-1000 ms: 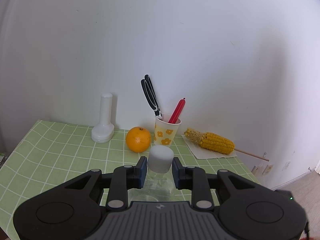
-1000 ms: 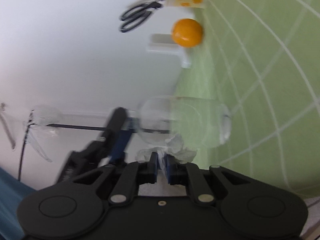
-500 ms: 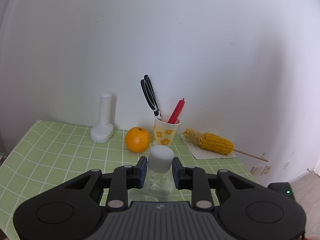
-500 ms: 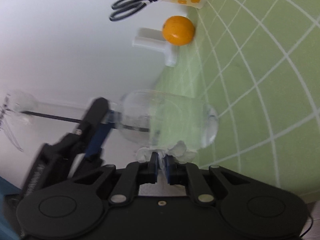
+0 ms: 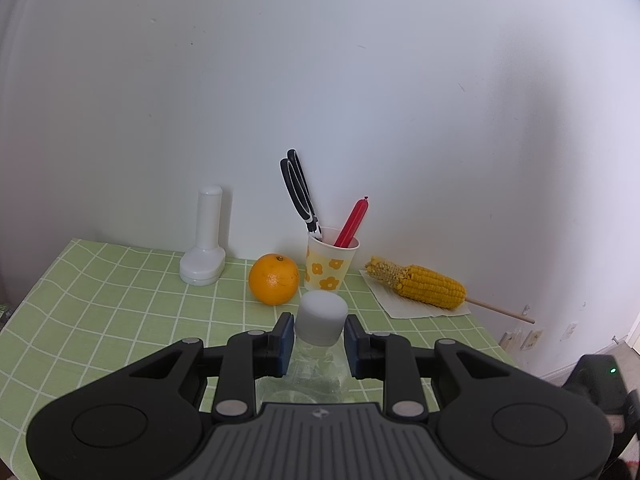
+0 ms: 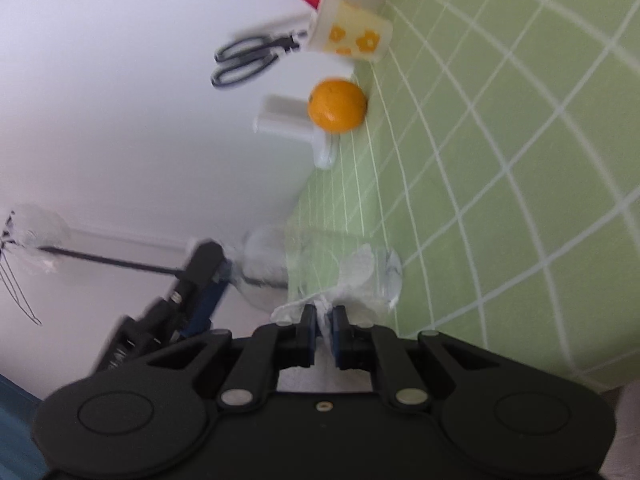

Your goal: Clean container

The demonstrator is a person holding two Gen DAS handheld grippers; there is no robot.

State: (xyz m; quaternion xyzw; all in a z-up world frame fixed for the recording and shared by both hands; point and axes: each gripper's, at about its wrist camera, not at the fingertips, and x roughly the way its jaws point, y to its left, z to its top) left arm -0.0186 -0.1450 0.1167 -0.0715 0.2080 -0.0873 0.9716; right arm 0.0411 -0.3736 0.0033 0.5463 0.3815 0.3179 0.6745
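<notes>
While the left wrist view barely shifted, left gripper (image 5: 316,338) stayed clenched on the clear bottle (image 5: 320,354) by its neck under the white cap (image 5: 323,317), orange (image 5: 274,279) at 11 o'clock on the counter (image 5: 120,300).

Right wrist view: right gripper (image 6: 323,325), pinching a tissue wad (image 6: 352,276), had rolled and moved toward the bottle's base at 12 o'clock. Wiping was underway, I'd judge.

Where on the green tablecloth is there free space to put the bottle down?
The green checked cloth is bare on the left, in front of the white stand and the orange. The back edge by the wall is crowded: stand, orange, flower cup, corn cob on its napkin.
</notes>
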